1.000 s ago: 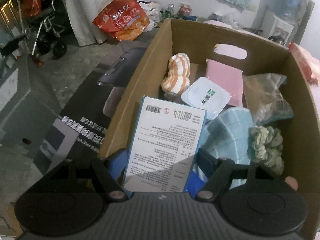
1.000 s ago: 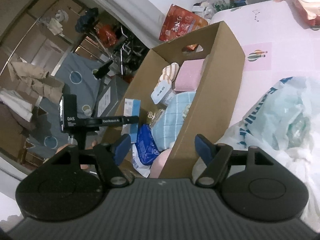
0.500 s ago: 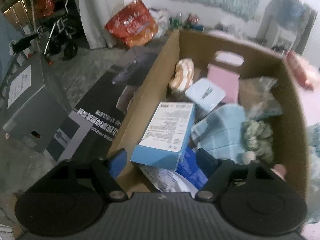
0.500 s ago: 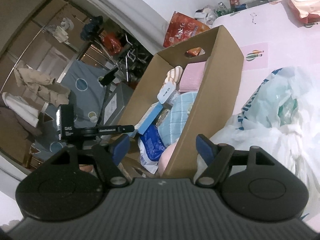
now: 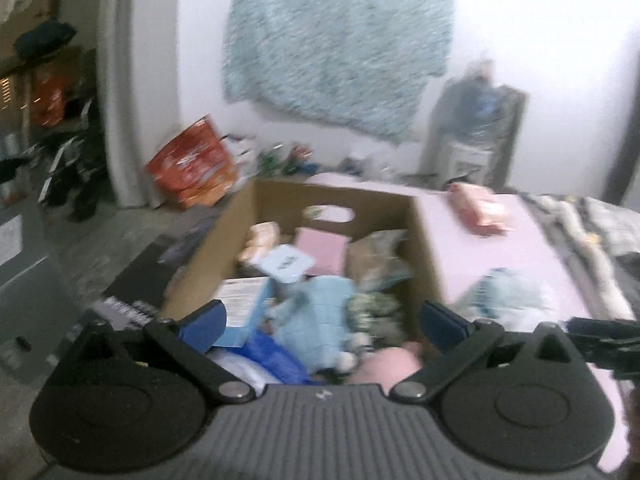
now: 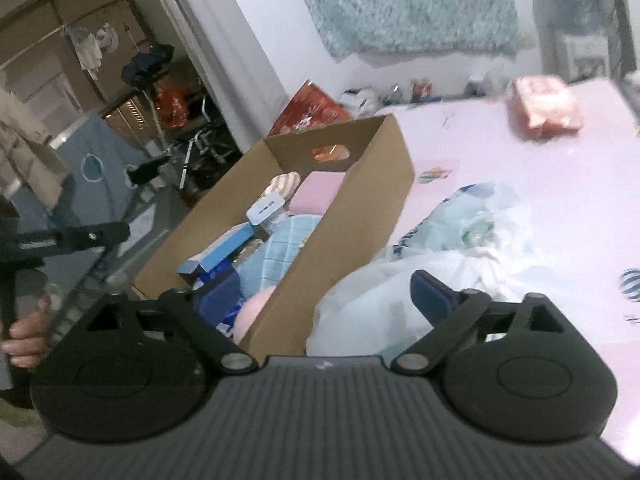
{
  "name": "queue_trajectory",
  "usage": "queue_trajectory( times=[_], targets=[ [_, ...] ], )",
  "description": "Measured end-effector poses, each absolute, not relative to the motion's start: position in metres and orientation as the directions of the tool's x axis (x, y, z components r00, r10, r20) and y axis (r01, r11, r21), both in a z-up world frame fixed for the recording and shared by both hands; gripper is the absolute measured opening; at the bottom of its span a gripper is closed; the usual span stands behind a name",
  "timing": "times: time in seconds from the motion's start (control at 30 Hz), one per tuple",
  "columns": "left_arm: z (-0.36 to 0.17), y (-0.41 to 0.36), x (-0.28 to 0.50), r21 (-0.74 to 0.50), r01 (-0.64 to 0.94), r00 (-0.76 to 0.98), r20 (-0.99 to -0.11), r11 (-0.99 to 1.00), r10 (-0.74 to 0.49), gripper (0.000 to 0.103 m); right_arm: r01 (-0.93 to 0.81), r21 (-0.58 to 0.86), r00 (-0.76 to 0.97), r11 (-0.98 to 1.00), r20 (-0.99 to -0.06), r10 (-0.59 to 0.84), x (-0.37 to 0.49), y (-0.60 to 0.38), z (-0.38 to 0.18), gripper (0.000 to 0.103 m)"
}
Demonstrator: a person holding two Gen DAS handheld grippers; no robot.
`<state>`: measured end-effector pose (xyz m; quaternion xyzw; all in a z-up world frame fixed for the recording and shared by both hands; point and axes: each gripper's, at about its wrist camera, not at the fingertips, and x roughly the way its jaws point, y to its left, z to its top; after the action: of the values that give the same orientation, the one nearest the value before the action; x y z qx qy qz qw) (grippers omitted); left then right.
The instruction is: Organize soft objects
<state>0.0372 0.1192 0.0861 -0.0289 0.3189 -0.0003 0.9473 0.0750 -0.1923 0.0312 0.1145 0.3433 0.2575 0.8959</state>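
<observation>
An open cardboard box holds a light blue towel, a pink folded cloth, an orange-striped rolled cloth and a blue-and-white carton. My left gripper hangs above the box's near end. Its jaws are opening wide and grip nothing. My right gripper straddles the box's near right wall from above. Its jaws are opening too and hold nothing. The left wrist view is blurred.
A pink bed surface lies right of the box, with a crumpled white plastic bag and a pink wipes pack. A white lidded tub sits in the box. Floor clutter and a red bag lie left.
The left gripper let go of the blue-and-white carton, which now lies in the box, and drew back and up. Both grippers' jaws spread wider. The right view swung toward the bed.
</observation>
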Motion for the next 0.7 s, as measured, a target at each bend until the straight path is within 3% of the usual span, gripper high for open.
queue_trajectory(
  times=[0.13, 0.5, 0.7],
  targets=[
    [0.078, 0.098, 0.015, -0.062, 0.052, 0.834, -0.547, 0.997, -0.077, 0.103, -0.366, 0.249, 0.713, 0.897, -0.544, 0.442, 0.040, -0.187, 0.038, 0.102],
    [0.071, 0.075, -0.011, 0.005, 0.082, 0.826, -0.560, 0.997, -0.065, 0.103, -0.243, 0.017, 0.815, 0.970, -0.538, 0.214, -0.026, -0.173, 0.062, 0.102],
    [0.078, 0.065, -0.017, 0.023, 0.090, 0.823, -0.564, 0.996, -0.061, 0.103, -0.143, 0.016, 0.846, 0.990, -0.516, 0.131, -0.054, -0.178, 0.074, 0.102]
  ],
)
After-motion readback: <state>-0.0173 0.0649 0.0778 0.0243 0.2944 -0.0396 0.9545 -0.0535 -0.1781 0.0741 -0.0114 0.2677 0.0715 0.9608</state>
